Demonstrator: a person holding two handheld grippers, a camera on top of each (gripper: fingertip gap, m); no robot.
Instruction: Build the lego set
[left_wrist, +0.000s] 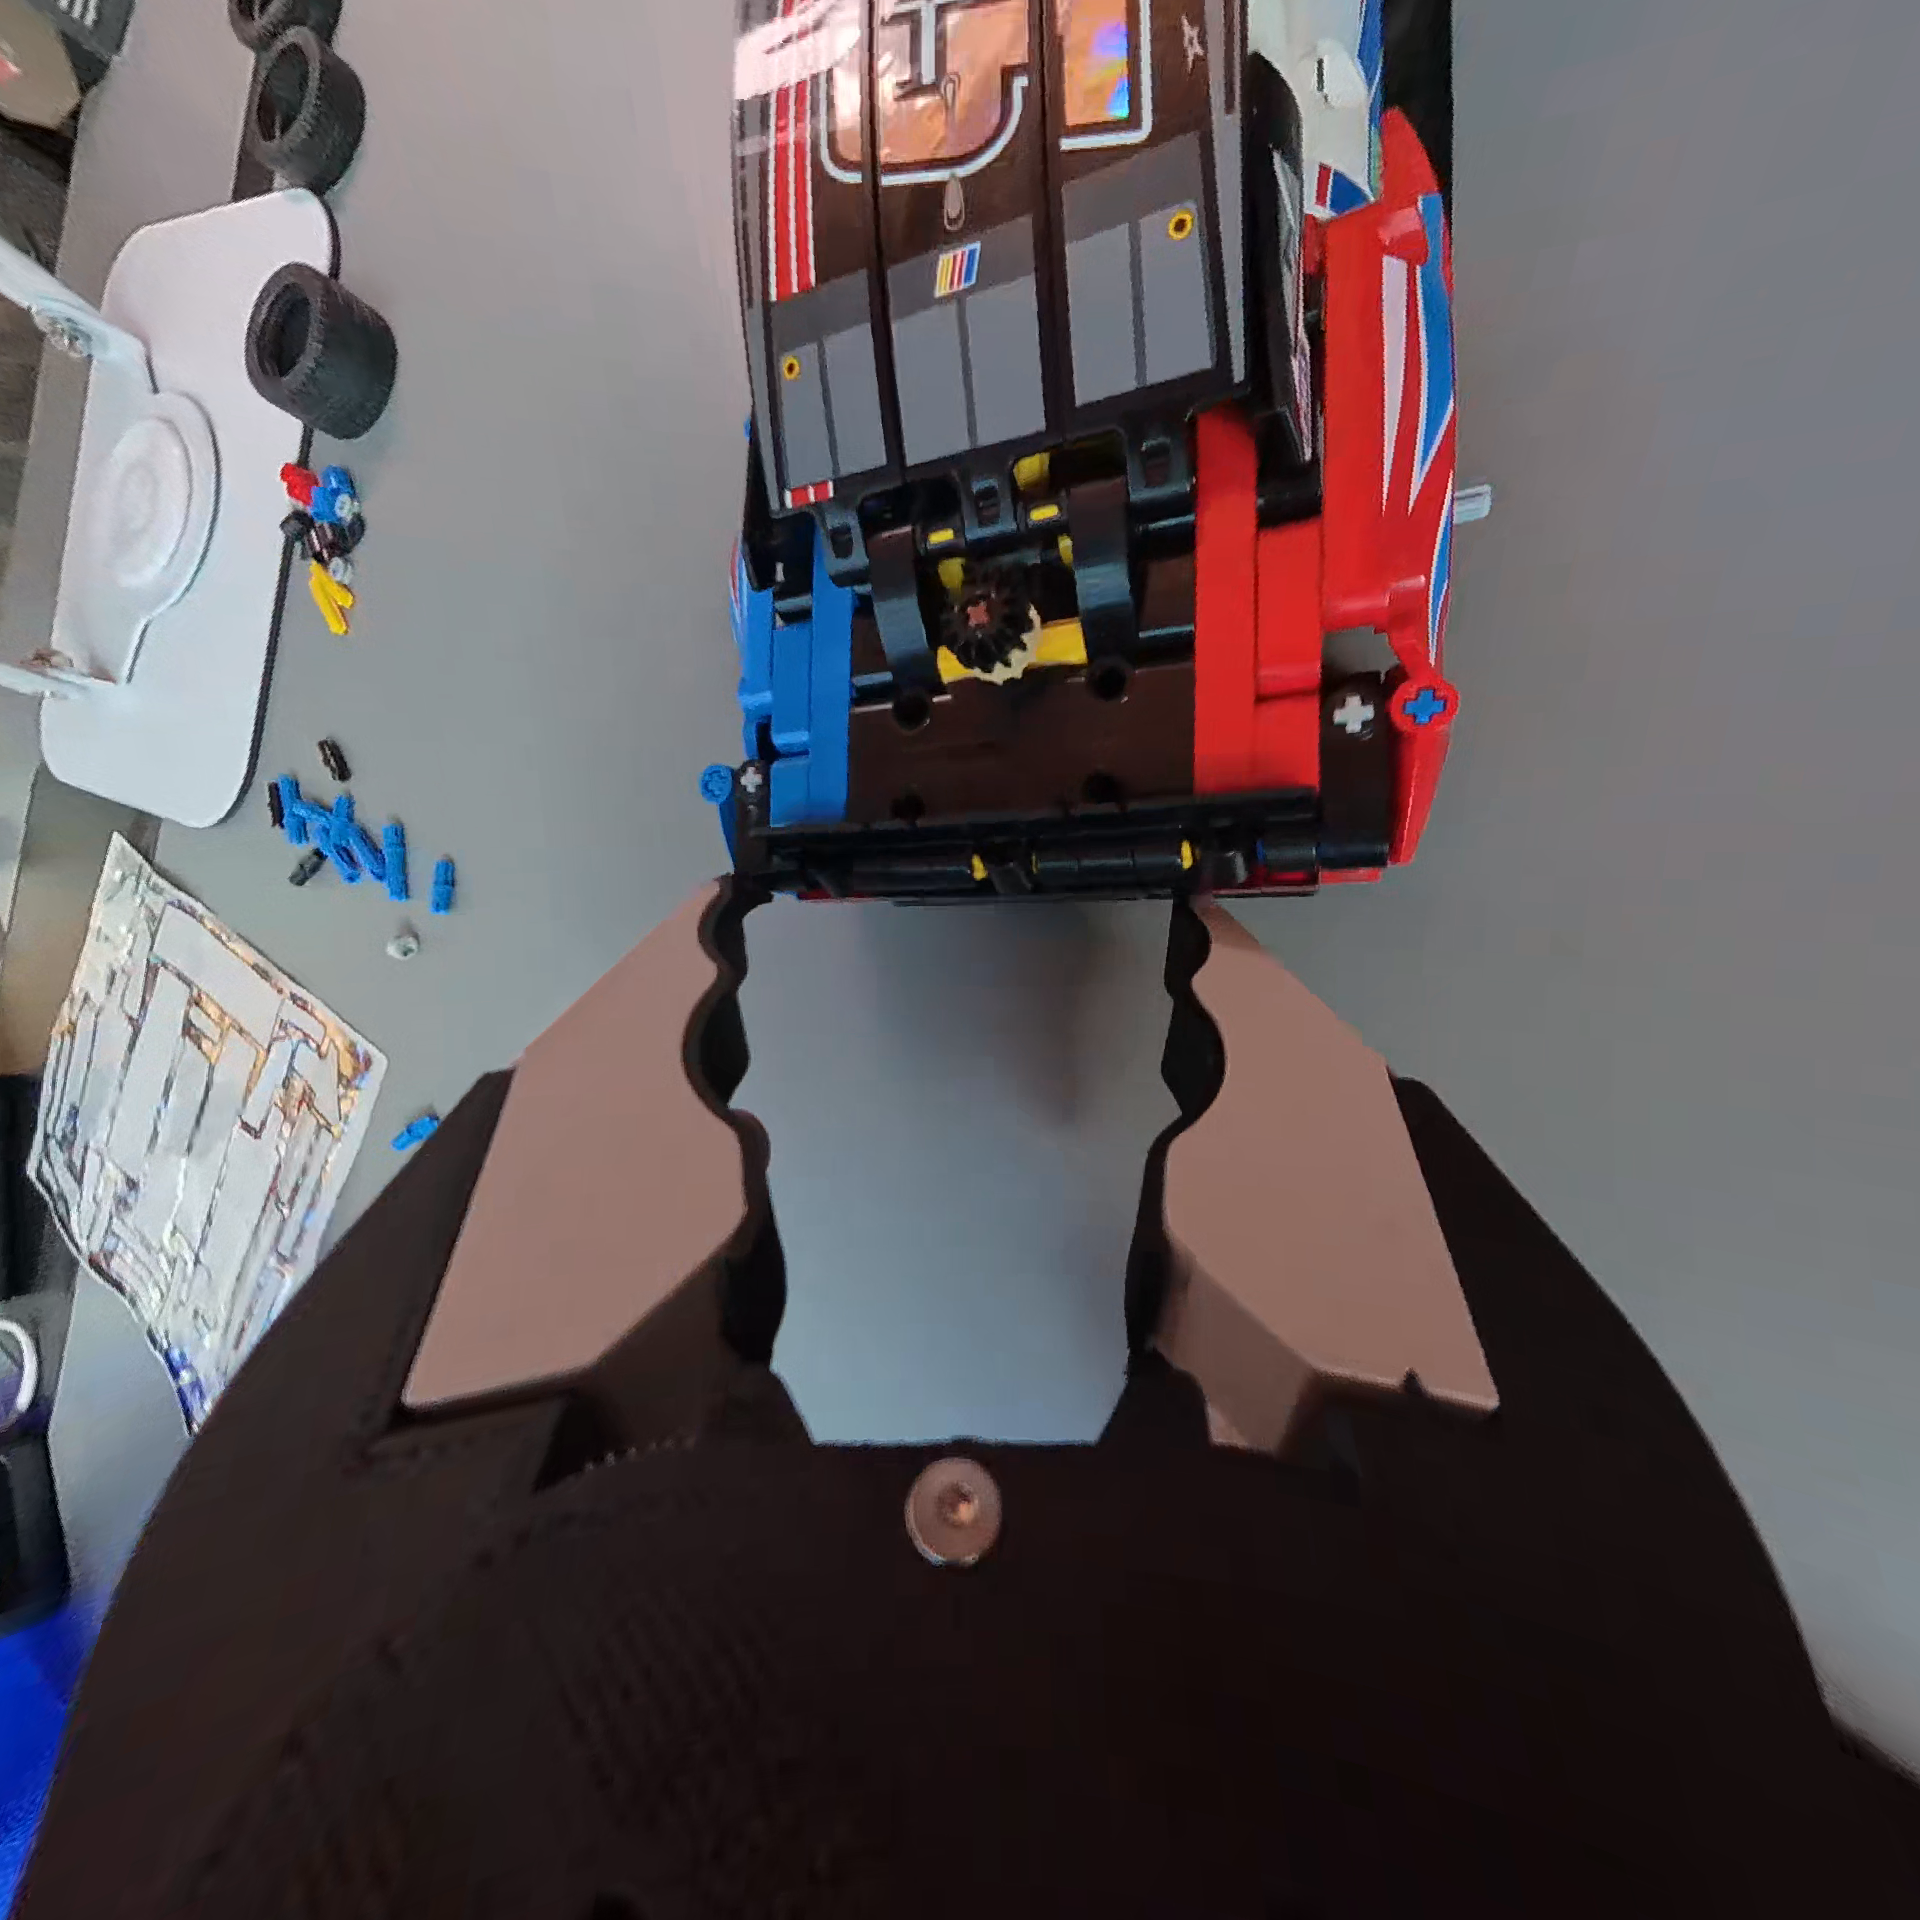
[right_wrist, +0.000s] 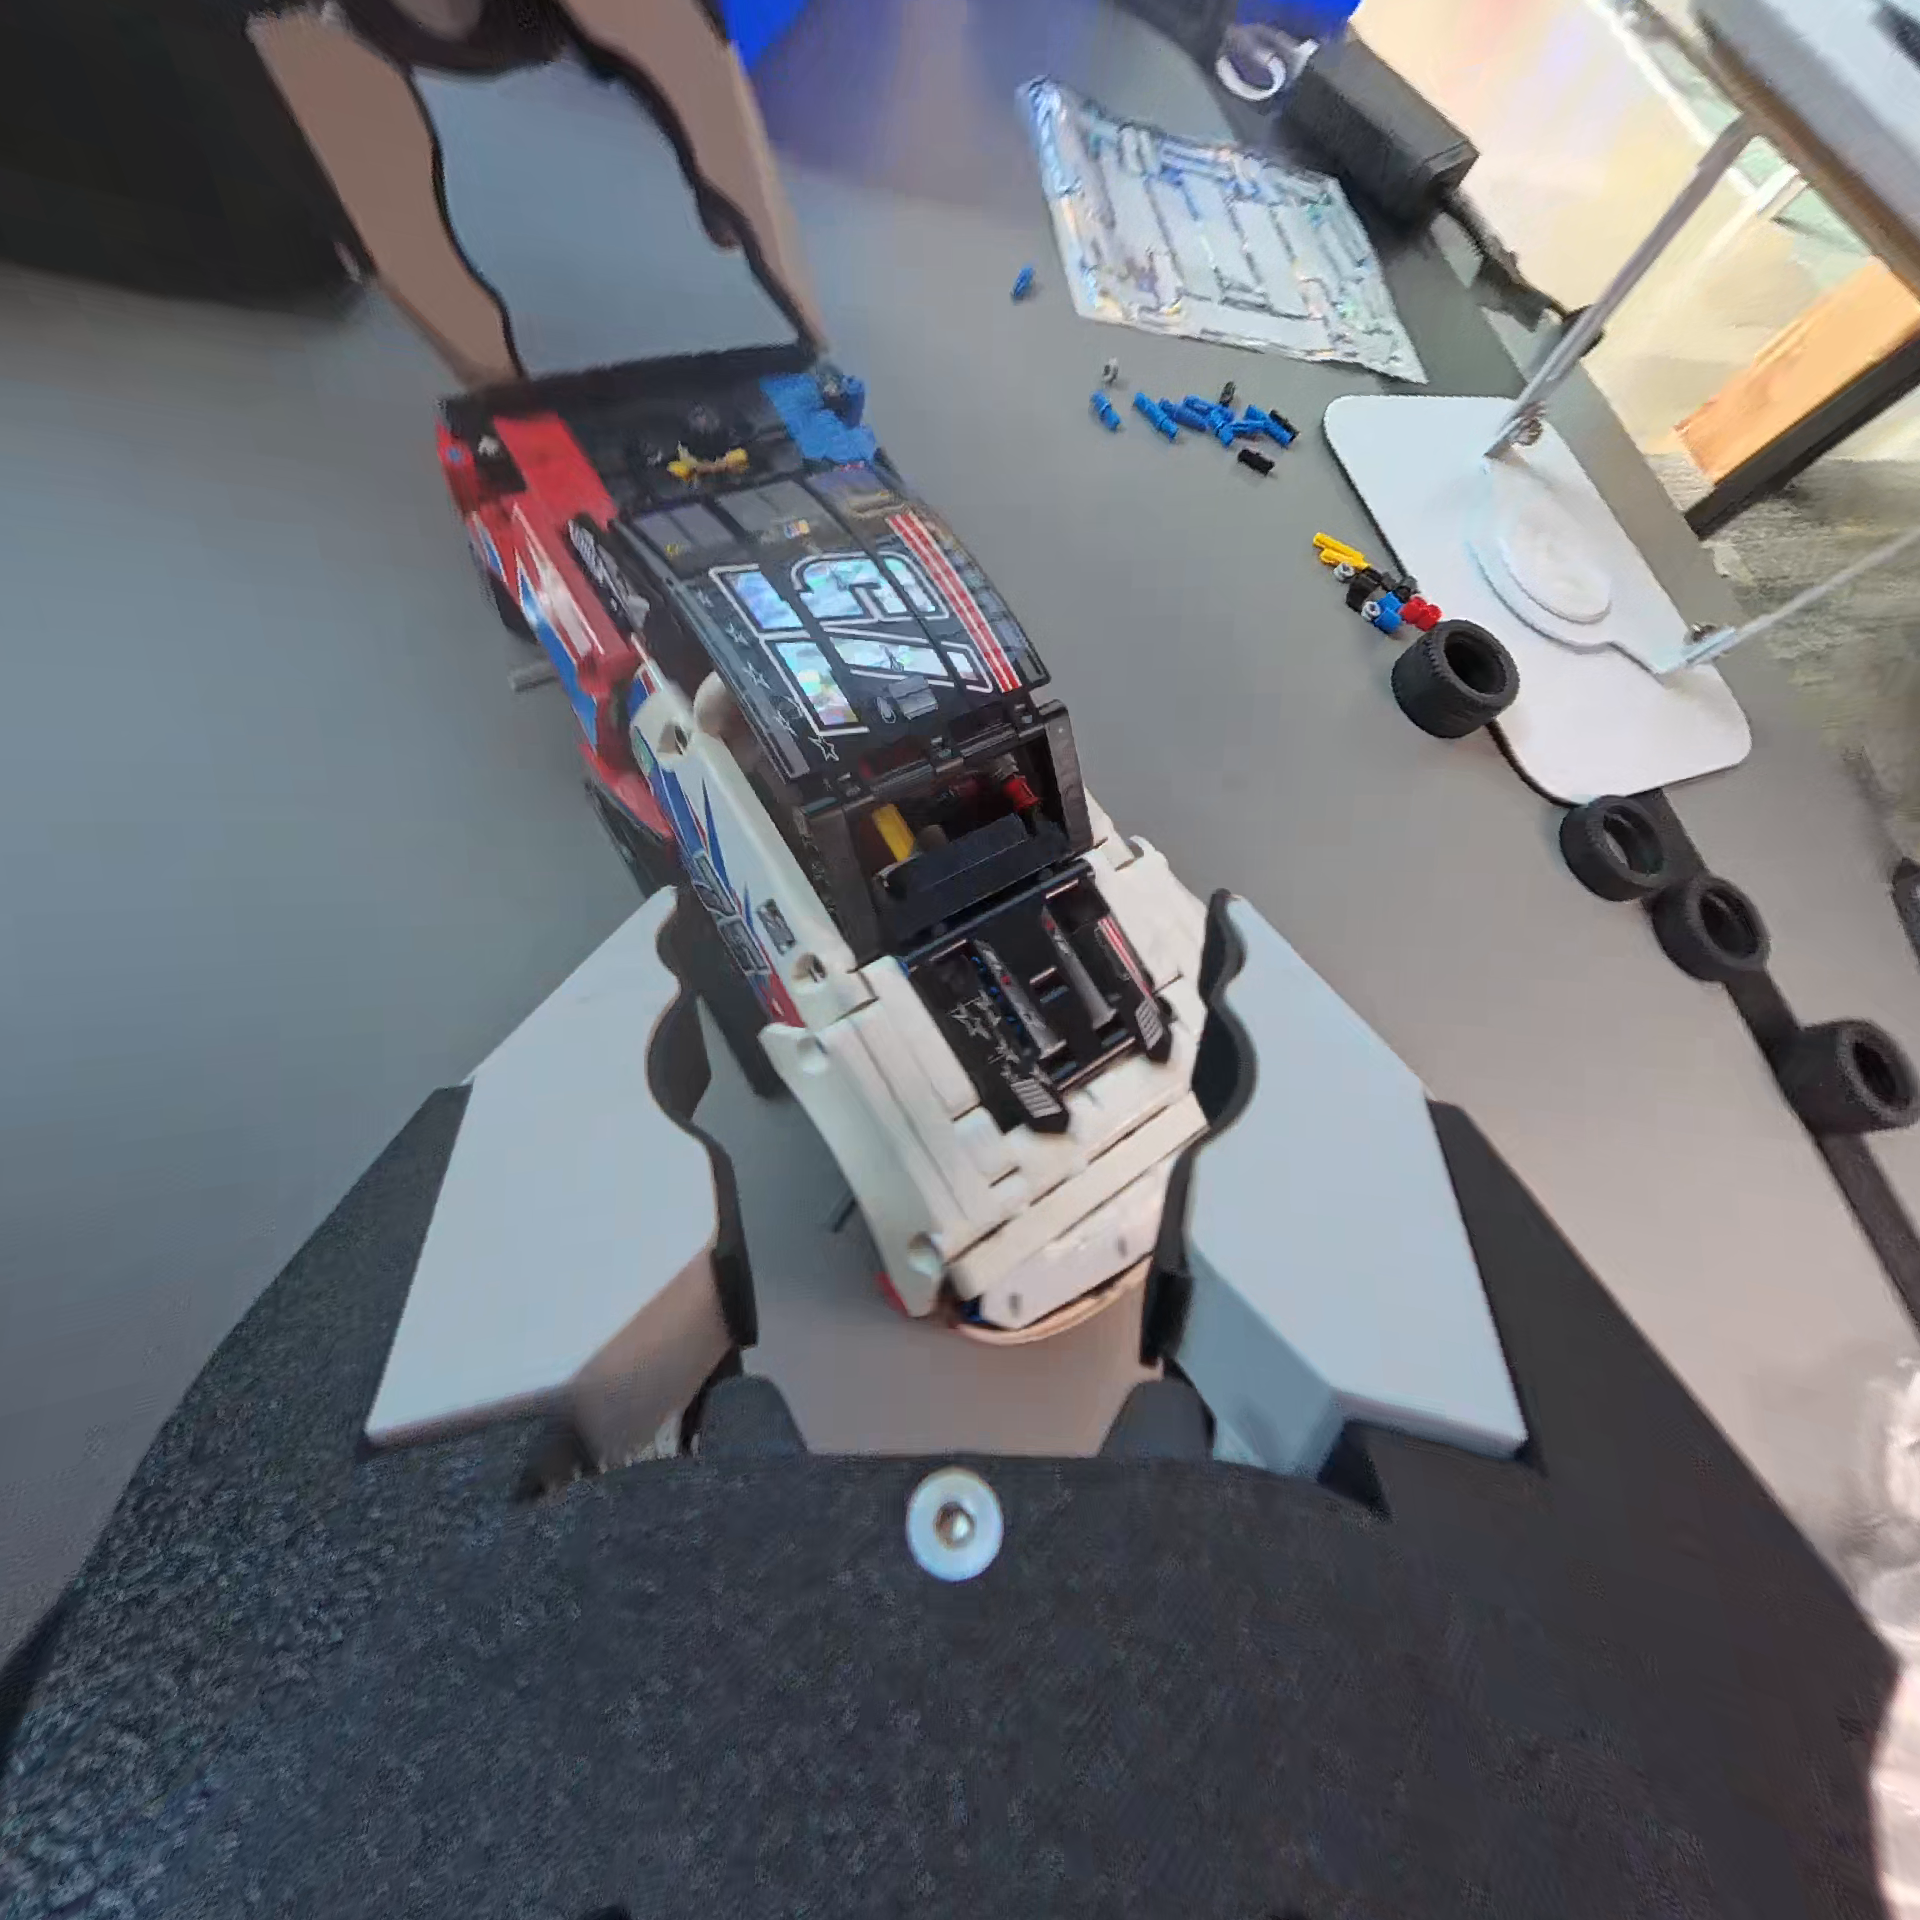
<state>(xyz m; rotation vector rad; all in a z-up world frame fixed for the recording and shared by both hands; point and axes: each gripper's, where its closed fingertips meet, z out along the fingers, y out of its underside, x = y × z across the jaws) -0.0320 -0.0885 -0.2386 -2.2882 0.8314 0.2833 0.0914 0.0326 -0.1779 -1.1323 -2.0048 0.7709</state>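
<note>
A lego race car (left_wrist: 1039, 436), black on top with red, blue and white sides, lies on the grey table (left_wrist: 1662, 935). No wheels show on it, and a bare axle (left_wrist: 1475, 504) sticks out of its red side. My left gripper (left_wrist: 956, 909) has brown fingers and is open, with its tips at the car's rear edge. My right gripper (right_wrist: 951, 914) has grey fingers and is open, straddling the white front of the car (right_wrist: 831, 675). The left gripper also shows in the right wrist view (right_wrist: 655, 353), at the car's far end.
Loose black tyres (left_wrist: 322, 348) lie left of the car, with several more in a row (right_wrist: 1714, 925). Blue pins (left_wrist: 353, 842) and small mixed pieces (left_wrist: 327, 530) lie nearby. A shiny sheet (left_wrist: 197, 1122) and a white stand base (left_wrist: 156, 499) are there too.
</note>
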